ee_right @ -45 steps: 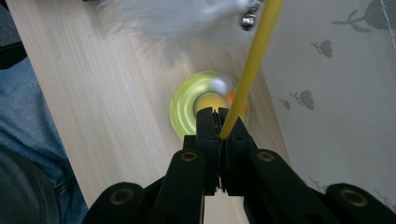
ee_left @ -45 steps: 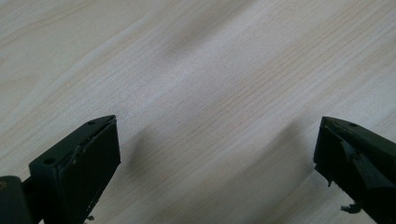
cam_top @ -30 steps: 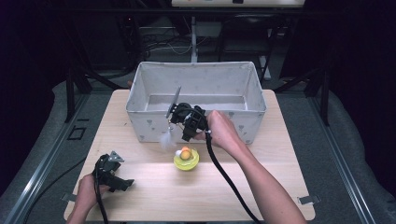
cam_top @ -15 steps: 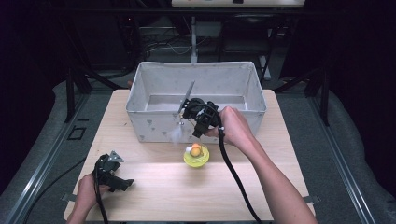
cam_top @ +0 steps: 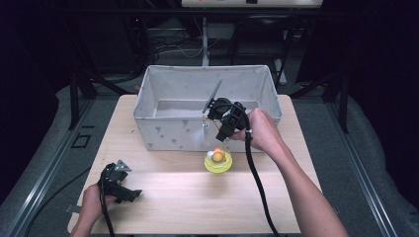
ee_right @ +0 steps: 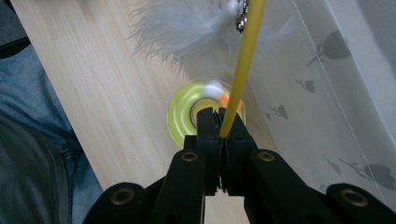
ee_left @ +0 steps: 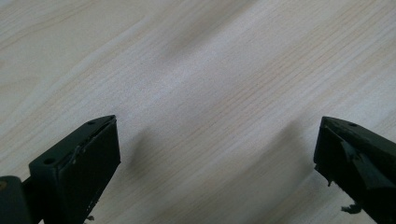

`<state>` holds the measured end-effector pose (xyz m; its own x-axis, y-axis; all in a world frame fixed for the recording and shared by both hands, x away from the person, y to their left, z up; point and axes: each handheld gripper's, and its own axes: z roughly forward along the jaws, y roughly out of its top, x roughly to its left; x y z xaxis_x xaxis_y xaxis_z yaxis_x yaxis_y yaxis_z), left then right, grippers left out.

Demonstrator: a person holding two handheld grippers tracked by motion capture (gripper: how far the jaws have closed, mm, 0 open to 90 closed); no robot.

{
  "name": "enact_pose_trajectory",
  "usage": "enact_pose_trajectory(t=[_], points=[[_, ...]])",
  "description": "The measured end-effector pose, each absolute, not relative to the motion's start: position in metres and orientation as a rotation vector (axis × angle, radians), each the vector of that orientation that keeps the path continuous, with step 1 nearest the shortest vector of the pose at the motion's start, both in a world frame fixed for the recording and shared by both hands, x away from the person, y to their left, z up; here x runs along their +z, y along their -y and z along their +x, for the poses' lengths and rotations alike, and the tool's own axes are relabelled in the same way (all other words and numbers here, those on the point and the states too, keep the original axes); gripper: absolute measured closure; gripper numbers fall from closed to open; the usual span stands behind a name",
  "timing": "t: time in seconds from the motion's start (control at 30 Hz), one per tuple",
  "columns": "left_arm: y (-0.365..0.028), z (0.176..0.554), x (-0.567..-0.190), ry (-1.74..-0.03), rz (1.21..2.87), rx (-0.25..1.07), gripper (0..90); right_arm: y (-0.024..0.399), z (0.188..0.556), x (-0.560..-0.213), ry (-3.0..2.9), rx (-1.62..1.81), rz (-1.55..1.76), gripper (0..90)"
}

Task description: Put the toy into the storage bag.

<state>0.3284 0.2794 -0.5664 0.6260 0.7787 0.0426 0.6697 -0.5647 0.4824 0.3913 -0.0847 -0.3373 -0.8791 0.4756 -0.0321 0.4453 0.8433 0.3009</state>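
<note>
1. L claw (cam_top: pixel 129 193) sits low at the near-left corner of the desk (cam_top: pixel 163 197), in the person's left hand. In the left gripper view its jaws stand wide apart w/ nothing but bare wood between them, so it's released.
2. Mid-desk: grey cloth bin (cam_top: pixel 173 133) w/ small leaf prints, at the far side. Its front wall is just behind the toy.
3. Yellow round toy (cam_top: pixel 218 162) lies flat on the desk, just in front of the bin's front wall, w/ an orange ball (cam_top: pixel 218 156) and a white ball on top. In the right gripper view it shows right past the claw tips (ee_right: pixel 187 114).
4. R claw (ee_right: pixel 219 133) is clenched on a thin yellow stick (ee_right: pixel 243 60); the stick runs up from between the jaws. A grey feather tuft (ee_right: pixel 187 32) hangs at the stick's far end, w/ a small metal bit beside it.
5. From the high view the R claw (cam_top: pixel 225 133) is held above the toy, near the bin's front wall, person's right hand (cam_top: pixel 262 133) gripping it, cable trailing back along the forearm.
</note>
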Motion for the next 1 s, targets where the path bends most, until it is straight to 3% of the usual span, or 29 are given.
enact_pose_trajectory(t=[1.0], points=[[-0.278, 0.328, -0.568, -1.145, 2.438, 0.343, 0.6, 0.13, 0.396, -0.299, -2.881, 0.433, 0.843, 87.9]])
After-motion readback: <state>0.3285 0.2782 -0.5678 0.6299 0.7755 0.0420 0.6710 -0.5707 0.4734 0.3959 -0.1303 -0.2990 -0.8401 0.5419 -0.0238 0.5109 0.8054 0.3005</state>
